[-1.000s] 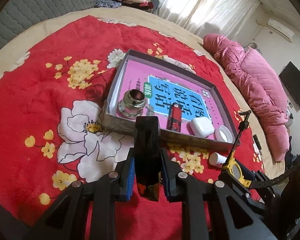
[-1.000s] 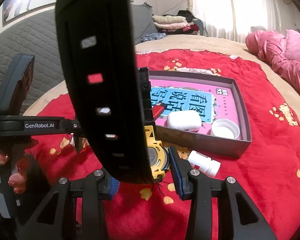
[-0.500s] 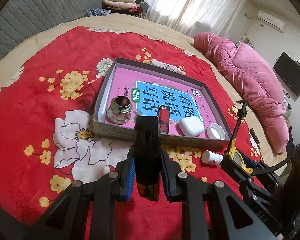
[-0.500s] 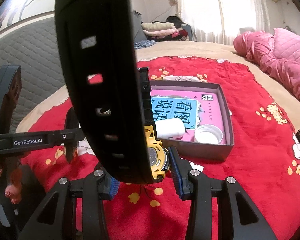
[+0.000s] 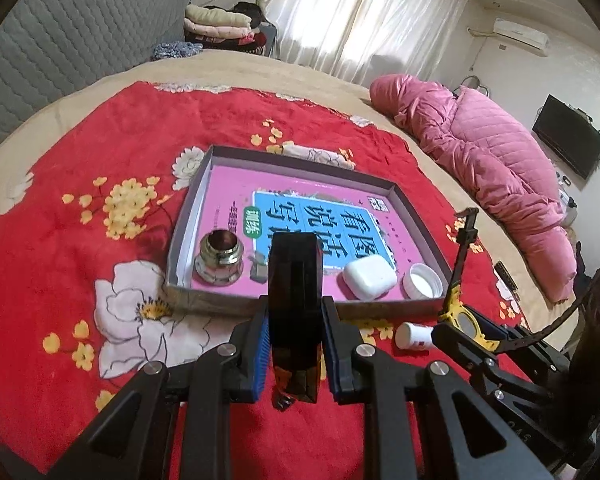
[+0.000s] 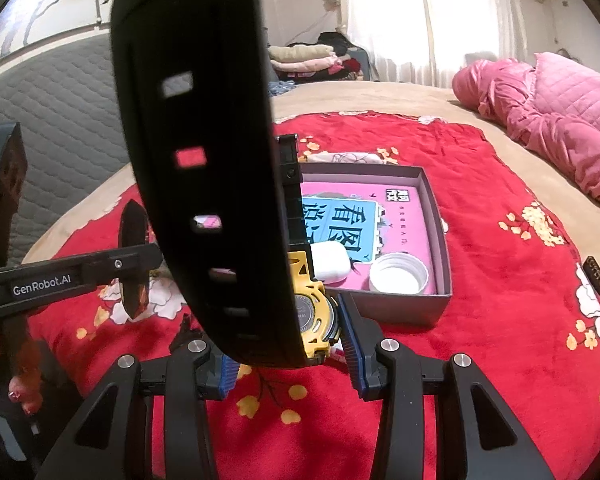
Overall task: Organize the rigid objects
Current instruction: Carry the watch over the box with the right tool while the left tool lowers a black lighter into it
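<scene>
Risk is a slip: the left gripper squeezes a dark glossy block and the right gripper clamps a yellow watch, both above the red blanket just before the box's near edge. The long strap could snag that wall.

My right view is half blocked by the watch strap; the left tool's dark block hides the tray's middle.
</scene>
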The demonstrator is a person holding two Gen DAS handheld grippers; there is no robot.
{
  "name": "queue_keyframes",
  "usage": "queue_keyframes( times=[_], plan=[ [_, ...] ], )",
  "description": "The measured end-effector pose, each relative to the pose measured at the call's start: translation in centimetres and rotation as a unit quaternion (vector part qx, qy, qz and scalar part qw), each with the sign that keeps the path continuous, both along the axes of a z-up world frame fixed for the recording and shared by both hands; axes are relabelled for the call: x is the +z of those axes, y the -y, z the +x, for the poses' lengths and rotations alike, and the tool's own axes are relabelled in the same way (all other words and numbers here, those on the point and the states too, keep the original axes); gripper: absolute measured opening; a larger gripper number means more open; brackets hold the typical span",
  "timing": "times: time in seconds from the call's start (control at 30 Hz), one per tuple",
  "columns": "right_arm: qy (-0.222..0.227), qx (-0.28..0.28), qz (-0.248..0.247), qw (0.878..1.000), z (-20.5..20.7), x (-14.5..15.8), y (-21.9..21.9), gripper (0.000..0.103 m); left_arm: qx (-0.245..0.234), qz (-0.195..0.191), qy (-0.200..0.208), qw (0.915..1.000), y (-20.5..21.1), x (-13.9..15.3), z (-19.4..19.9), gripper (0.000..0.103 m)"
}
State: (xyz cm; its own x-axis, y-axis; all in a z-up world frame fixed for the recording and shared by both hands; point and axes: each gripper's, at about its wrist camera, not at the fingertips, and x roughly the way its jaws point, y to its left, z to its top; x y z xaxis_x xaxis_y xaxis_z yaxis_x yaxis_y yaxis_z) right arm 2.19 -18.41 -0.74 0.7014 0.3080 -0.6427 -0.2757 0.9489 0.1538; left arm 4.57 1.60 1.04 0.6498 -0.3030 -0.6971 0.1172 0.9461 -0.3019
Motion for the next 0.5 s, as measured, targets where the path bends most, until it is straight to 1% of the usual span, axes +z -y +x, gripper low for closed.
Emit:
queue_keyframes(
  times=[0.33,0.5],
  plan=[
    [0.006,-0.022,-0.004,1.000,0.9,0.9,1.0,0.044,0.002,-0.009,0.016,0.9998,-0.1,0.4,1.4,0.023],
    [0.007,-0.029,-0.010,0.999,1.6,1.2,1.2,0.044,-0.001,-0.006,0.013,0.9999,0.0,0.3,2.3,0.023]
  ],
)
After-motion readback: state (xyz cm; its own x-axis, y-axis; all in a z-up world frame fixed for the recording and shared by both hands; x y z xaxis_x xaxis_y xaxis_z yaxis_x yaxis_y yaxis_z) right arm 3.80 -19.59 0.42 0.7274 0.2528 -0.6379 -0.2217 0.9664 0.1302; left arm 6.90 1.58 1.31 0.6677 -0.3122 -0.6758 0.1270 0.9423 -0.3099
